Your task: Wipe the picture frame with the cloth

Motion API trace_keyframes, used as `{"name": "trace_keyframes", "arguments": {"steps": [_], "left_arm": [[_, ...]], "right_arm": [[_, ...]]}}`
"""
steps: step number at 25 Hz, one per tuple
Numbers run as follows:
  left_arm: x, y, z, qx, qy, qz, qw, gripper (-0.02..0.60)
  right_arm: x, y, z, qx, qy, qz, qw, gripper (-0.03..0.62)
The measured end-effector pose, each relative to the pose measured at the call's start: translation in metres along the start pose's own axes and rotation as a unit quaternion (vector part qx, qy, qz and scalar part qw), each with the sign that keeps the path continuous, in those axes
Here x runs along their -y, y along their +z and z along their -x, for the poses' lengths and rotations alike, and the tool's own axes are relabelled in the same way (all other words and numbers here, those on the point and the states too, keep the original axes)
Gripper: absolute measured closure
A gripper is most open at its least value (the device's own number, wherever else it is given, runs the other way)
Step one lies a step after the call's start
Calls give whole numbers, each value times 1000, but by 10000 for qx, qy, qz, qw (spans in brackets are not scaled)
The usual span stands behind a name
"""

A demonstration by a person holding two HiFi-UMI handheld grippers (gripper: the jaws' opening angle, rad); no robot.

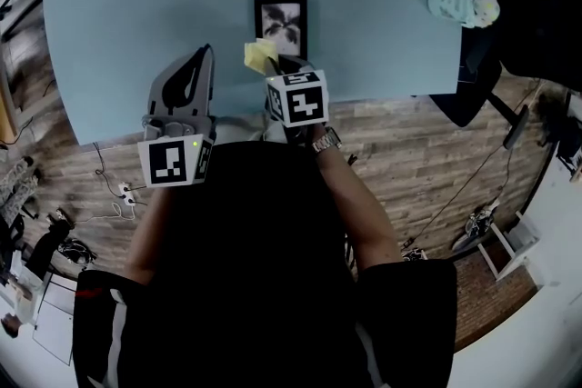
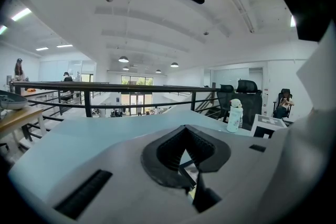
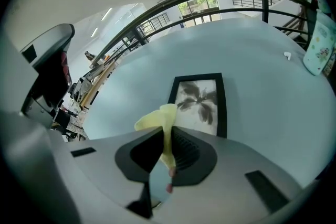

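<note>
1. Both forearms reach forward across the near edge of the blue table, the grippers side by side.
2. The left gripper is held roughly level just past that edge. Its jaws are pressed together with nothing in them, and there is bare tabletop to its left and ahead.
3. The right gripper tilts down, its jaws clamped on a yellow cloth that sticks out beyond the tips.
4. The picture frame lies flat just beyond the cloth. I cannot tell whether they touch. Open surface surrounds the frame.
5. A bottle stands well apart at the table's right edge.
</note>
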State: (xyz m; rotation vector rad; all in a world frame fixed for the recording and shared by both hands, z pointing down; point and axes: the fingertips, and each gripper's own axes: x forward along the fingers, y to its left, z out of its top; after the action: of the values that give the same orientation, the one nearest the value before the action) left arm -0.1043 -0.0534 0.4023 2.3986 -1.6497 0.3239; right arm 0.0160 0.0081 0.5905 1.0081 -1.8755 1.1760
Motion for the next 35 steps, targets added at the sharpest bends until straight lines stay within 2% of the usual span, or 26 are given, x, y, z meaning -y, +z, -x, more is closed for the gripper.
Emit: {"name": "trace_keyframes", "arguments": {"steps": [21,35], "left_arm": [[28,6,-35,-35,-380,-45,9993,581],[34,7,-37,-55,-389,-75,9992,581]], "right_arm": [[70,-15,28,-14,-504,-565,9971,558],[92,-15,35,8,-657,-663,9956,557]]}}
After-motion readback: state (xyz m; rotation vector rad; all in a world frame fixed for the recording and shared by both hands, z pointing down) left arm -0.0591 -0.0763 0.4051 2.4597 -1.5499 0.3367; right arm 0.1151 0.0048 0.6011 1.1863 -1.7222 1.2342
